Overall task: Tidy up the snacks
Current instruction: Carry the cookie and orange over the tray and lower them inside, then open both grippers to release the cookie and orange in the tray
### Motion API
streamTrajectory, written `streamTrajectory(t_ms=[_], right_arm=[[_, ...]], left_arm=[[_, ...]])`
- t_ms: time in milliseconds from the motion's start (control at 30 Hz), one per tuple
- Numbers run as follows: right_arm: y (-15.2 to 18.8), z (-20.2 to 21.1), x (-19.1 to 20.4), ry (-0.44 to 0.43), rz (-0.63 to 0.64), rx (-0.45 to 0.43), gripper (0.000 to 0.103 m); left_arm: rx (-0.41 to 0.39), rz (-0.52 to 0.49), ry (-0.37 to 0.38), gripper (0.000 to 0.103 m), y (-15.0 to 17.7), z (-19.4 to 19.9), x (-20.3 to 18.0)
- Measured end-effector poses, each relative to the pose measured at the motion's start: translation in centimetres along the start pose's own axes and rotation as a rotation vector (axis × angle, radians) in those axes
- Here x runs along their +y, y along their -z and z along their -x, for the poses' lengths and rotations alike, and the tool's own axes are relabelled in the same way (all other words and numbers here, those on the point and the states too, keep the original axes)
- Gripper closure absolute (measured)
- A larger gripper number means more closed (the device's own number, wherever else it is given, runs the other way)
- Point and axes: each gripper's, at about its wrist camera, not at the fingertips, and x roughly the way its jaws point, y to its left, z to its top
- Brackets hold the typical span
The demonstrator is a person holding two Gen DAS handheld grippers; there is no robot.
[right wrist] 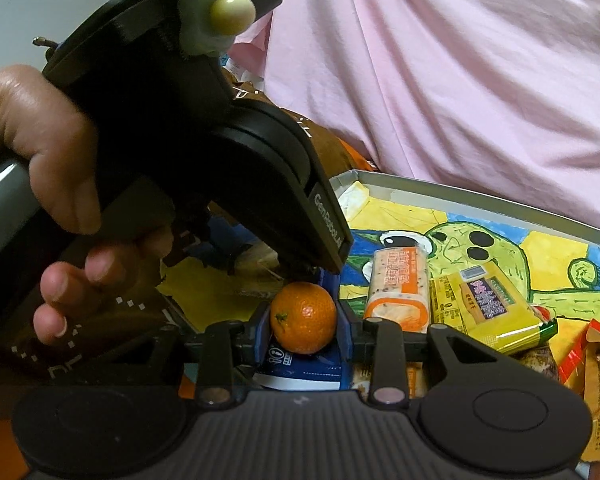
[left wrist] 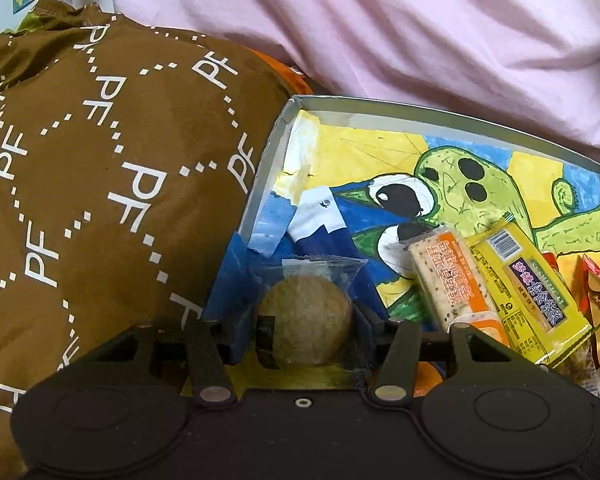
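Left gripper [left wrist: 306, 322]: fingers pinching a round tan pastry in a clear plastic wrapper [left wrist: 306, 320], held over the near-left corner of the shallow grey box lined with a painted cactus drawing [left wrist: 380, 114]. Likely light, crumbly, with a slick film; grip the disc's edges gently.

Right gripper [right wrist: 303, 322]: fingers clamping a small orange mandarin [right wrist: 303, 318] at its widest part. Probably firm but bruisable, so moderate squeeze.

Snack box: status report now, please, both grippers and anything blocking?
Left gripper shut on round wrapped pastry. Right gripper shut on small orange mandarin. Painted snack box half free. Brown patterned bag alongside, not blocking.
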Motion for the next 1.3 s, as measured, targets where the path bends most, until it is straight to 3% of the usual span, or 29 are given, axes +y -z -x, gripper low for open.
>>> streamTrajectory(t_ms=[300, 567, 933, 1300], right_arm=[[-0.1, 0.2, -0.2, -0.005, -0.014, 0.001, 0.064], [-0.4, 0.5, -0.3, 0.003, -0.023, 0.011, 0.059], [-1.2, 1.9, -0.2, 0.016, -0.024, 0.003, 0.038], [-2.5, 5.0, -1.3, 0.075, -0.077, -0.041, 0.021]], left_arm=[[0.005, 0.008, 0.004, 0.046, 0.0, 0.1, 0.1], [-0.016, 0.018, 0.019, 0.031, 0.1, 1.4, 0.0], [-0.080, 0.051, 0.031, 0.014, -0.2, 4.7, 0.1], [-0.149, 0.056, -0.018, 0.002, -0.2, 8.1, 0.3]])
